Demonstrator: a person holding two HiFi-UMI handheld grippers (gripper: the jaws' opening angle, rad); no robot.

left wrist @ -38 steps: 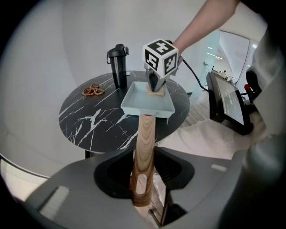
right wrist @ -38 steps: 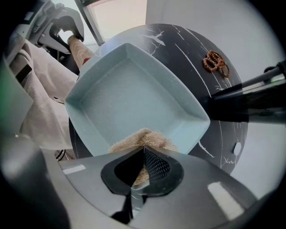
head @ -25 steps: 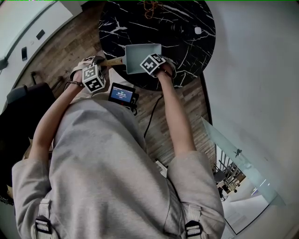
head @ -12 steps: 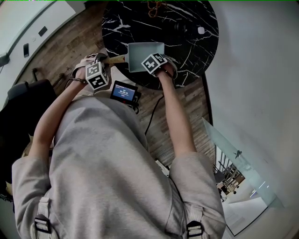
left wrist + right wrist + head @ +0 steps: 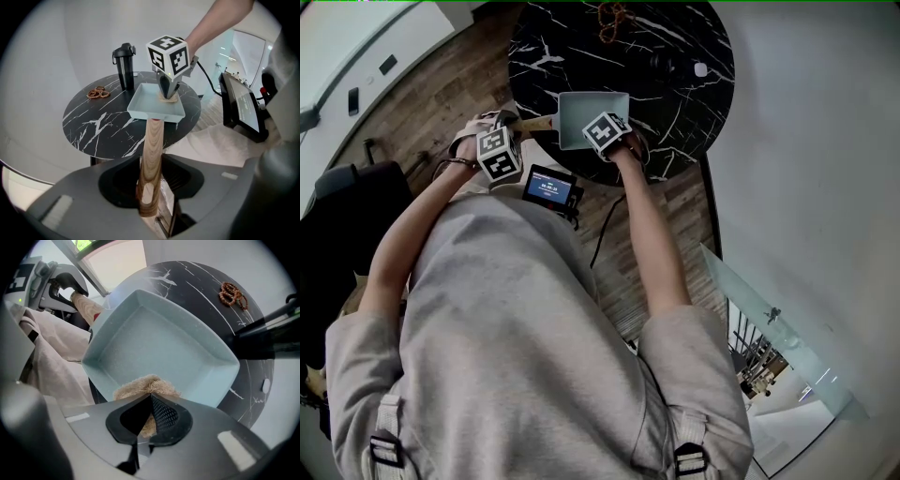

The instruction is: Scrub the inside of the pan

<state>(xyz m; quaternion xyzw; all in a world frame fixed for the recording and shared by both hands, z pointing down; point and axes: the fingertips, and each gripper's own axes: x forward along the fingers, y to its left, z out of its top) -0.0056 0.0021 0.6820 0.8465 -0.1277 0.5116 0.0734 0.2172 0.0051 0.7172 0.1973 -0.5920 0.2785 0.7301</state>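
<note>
A square pale blue pan (image 5: 584, 114) (image 5: 154, 104) (image 5: 161, 348) with a wooden handle (image 5: 151, 159) (image 5: 534, 123) sits at the near edge of a round black marble table (image 5: 675, 103). My left gripper (image 5: 149, 197) (image 5: 499, 122) is shut on the wooden handle and holds the pan. My right gripper (image 5: 149, 404) (image 5: 614, 141) is shut on a tan fibrous scrubber (image 5: 145, 386) (image 5: 168, 97), pressed into the pan's near inner edge. The gripper points steeply down into the pan.
A black bottle (image 5: 124, 65) and a string of brown beads (image 5: 98, 92) (image 5: 231, 294) rest on the far part of the table. A small screen device (image 5: 548, 188) (image 5: 241, 105) with a cable hangs at my chest. Wooden floor surrounds the table.
The right gripper with the scrubber has slid a little across the pan, toward the left in the head view. The left gripper has kept the handle still.
</note>
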